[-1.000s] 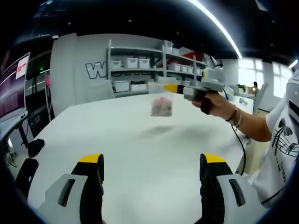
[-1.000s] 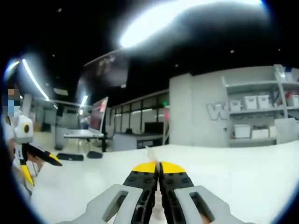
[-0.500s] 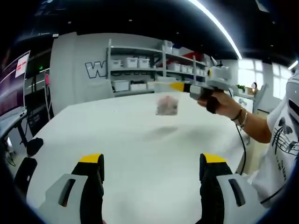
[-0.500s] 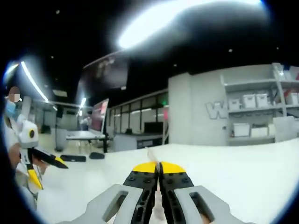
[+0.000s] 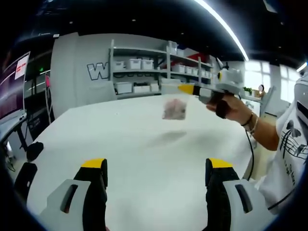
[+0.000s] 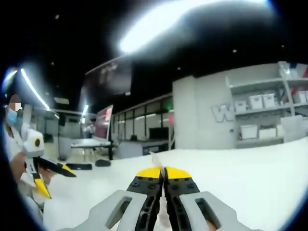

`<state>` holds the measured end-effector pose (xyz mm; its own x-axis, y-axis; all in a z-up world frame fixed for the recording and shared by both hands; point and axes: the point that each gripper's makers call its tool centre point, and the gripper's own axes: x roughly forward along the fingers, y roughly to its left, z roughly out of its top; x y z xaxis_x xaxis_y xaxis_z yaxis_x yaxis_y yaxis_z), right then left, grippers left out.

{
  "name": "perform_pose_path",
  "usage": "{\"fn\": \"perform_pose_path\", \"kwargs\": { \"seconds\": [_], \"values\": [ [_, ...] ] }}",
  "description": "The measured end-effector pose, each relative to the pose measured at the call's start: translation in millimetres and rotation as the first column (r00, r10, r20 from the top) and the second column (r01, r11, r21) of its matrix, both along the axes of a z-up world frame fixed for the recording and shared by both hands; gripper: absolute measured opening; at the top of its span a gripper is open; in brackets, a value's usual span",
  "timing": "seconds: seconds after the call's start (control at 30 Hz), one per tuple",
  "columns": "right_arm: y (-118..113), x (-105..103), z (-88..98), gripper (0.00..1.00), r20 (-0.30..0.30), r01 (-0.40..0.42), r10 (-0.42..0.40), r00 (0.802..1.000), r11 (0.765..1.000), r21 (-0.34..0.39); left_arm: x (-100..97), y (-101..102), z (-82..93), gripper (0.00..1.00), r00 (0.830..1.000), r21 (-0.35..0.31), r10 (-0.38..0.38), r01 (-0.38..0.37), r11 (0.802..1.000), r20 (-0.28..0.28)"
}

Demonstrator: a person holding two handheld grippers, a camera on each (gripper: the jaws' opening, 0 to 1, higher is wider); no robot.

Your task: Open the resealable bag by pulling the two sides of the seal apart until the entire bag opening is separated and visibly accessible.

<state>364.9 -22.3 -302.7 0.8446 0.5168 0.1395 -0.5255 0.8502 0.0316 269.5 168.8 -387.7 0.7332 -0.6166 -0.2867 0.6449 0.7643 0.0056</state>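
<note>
While the broad white surface [image 5: 144,159] spreads bare beneath both tools, the work stands at an early step: the resealable bag [image 5: 174,109] hangs in the air above it, pinched at its top edge by the right gripper [image 5: 182,89], whose yellow-tipped jaws press together on a thin sliver of clear film in the right gripper view. Its seal looks unopened, though the bag is small and blurred. By my judgement, the next move asks the left gripper [image 5: 157,175], its jaws wide apart and holding nothing, to travel across and take the opposite side of the seal so the two can pull apart. Nothing stands between them. Shelves [image 5: 154,65] with white bins [image 5: 136,64] line the far wall, well clear of the bag.
</note>
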Motion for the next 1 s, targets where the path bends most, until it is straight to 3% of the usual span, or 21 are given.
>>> {"fn": "perform_pose_path", "kwargs": {
  "seconds": [1.0],
  "values": [
    [3,-33,-3.8,0.00,0.013,-0.008,0.008,1.000,1.000,0.026,0.9,-2,-9.6,0.79,1.000,-0.004,-0.023,0.023,1.000,-0.014]
  ]
}}
